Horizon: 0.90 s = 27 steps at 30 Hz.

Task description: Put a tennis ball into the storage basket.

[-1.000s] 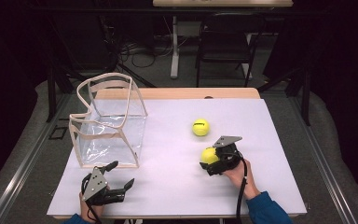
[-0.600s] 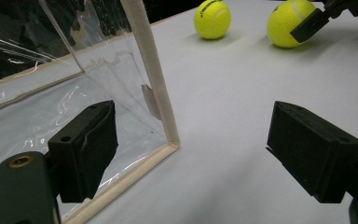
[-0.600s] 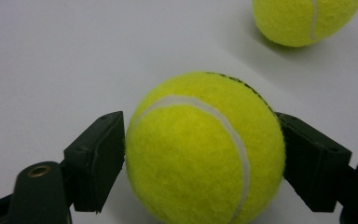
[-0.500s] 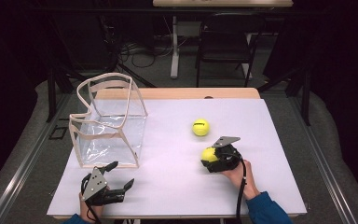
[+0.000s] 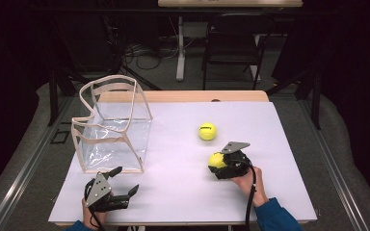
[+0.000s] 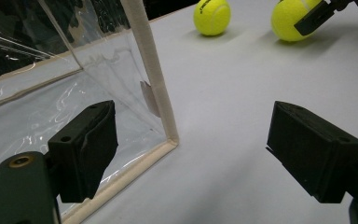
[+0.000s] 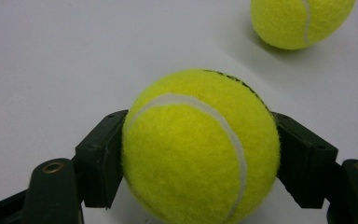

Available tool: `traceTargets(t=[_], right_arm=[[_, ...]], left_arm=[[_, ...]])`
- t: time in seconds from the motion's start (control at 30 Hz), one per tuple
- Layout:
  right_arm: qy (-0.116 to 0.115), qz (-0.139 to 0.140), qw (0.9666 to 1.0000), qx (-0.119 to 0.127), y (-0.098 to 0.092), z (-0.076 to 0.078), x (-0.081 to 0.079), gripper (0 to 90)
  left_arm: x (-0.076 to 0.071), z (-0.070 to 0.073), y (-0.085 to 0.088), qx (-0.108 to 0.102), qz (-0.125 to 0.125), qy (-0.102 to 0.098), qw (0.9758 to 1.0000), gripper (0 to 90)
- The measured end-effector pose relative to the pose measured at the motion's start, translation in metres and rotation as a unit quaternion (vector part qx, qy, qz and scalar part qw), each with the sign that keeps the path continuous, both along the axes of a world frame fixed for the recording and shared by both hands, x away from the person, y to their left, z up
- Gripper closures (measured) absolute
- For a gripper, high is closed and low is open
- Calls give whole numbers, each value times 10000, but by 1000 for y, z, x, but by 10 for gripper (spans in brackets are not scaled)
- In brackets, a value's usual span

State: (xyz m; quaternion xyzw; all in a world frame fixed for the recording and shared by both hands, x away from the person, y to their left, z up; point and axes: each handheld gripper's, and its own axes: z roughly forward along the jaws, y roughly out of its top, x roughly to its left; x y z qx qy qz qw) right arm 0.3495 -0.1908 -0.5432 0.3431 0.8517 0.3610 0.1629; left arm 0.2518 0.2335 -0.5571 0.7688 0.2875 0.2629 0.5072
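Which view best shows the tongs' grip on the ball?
The right gripper view: both pads press the held ball. The high view shows it small, at the right tongs; the left gripper view shows it far off.

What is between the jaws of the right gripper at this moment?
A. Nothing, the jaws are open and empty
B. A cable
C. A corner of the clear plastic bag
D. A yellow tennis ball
D. In the right gripper view, both jaws of the right gripper press on the sides of a yellow tennis ball, while the second ball lies free on the table.
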Motion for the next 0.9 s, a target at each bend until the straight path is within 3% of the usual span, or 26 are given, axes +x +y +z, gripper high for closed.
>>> traceTargets(t=[0.9], right_arm=[[-597,103,9978,264,2,26,-18,255]], left_arm=[[0,-1,-1,-8,-26,-10,10000,161]])
